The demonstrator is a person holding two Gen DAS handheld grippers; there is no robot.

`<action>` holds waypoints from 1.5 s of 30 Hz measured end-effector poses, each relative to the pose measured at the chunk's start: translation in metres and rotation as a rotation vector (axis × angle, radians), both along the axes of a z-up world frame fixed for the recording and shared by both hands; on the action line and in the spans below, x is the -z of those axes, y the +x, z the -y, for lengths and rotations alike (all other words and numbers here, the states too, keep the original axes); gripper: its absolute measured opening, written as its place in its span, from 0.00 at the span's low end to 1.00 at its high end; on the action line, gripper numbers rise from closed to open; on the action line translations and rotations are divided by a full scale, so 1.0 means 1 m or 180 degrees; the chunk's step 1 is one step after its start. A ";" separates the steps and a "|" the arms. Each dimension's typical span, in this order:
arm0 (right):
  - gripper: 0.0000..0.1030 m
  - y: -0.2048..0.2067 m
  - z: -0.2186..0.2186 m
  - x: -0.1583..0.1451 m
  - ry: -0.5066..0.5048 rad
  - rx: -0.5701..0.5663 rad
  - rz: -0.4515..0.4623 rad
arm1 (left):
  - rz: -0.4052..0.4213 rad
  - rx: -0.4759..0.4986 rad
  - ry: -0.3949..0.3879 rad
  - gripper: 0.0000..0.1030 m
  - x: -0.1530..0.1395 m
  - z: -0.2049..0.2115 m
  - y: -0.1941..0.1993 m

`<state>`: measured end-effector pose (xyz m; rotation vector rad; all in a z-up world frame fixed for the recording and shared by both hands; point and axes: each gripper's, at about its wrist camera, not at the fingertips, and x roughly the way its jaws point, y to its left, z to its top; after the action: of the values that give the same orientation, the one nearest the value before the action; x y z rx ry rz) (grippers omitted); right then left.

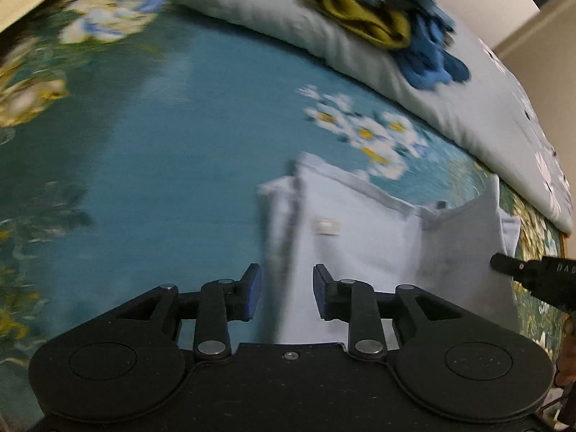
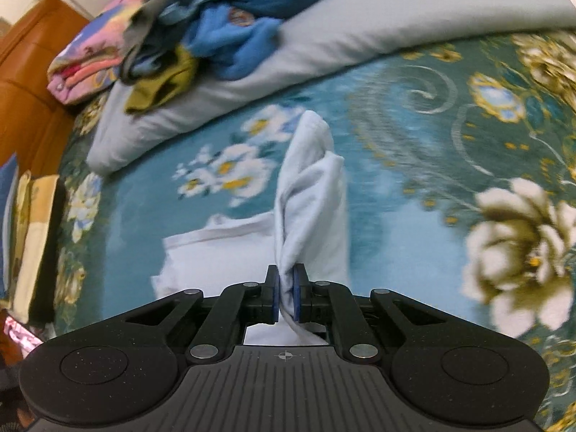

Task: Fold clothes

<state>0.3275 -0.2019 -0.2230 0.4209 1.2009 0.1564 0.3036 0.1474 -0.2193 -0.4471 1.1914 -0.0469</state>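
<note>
A pale blue-white garment [image 1: 360, 237] lies on a teal floral bedspread [image 1: 162, 144], partly folded, with a small label near its collar. My left gripper [image 1: 287, 289] is open, its jaws on either side of the garment's left edge, holding nothing. My right gripper [image 2: 285, 297] is shut on a bunched fold of the same garment [image 2: 309, 194] and lifts it off the bed. In the left wrist view the right gripper's tip [image 1: 504, 263] shows at the garment's right side.
A grey-white duvet [image 1: 324, 36] lies across the far side of the bed with a heap of blue, mustard and grey clothes [image 2: 216, 36] on it. Folded pink fabric [image 2: 82, 68] and an orange headboard [image 2: 25, 72] are at far left.
</note>
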 end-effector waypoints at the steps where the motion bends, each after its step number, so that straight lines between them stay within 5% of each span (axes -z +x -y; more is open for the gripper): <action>1: 0.06 0.001 -0.014 0.000 -0.0017 -0.0022 -0.0013 | -0.0010 -0.0048 -0.0011 0.28 0.000 -0.010 -0.004; 10: 0.06 0.018 -0.149 0.038 -0.0332 -0.0319 -0.0244 | -0.0093 -0.0270 -0.0075 0.28 0.009 -0.075 -0.032; 19: 0.10 0.008 -0.206 0.049 -0.0486 -0.0465 -0.0366 | -0.0159 -0.0214 -0.0139 0.30 0.019 -0.092 -0.033; 25: 0.15 -0.003 -0.199 0.027 -0.0154 -0.0598 -0.0271 | -0.0090 0.0029 -0.0229 0.35 0.015 -0.078 -0.017; 29: 0.31 -0.015 -0.153 0.000 -0.0073 -0.0242 -0.0032 | -0.0030 0.0308 -0.0434 0.42 0.010 -0.052 -0.006; 31: 0.31 -0.023 -0.121 -0.008 -0.0093 0.0026 -0.0006 | -0.0042 0.0492 -0.0524 0.46 0.012 -0.033 -0.003; 40: 0.34 -0.073 -0.037 0.011 -0.0297 0.0649 -0.0371 | -0.0067 0.1253 -0.0566 0.48 0.027 0.051 -0.015; 45: 0.36 -0.092 -0.034 0.023 -0.0190 0.0646 -0.0476 | -0.0190 0.1288 -0.0455 0.45 0.050 0.063 -0.015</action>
<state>0.2352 -0.1680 -0.2462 0.5060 1.2979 -0.0869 0.2884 0.0841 -0.2697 -0.3276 1.3277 -0.4724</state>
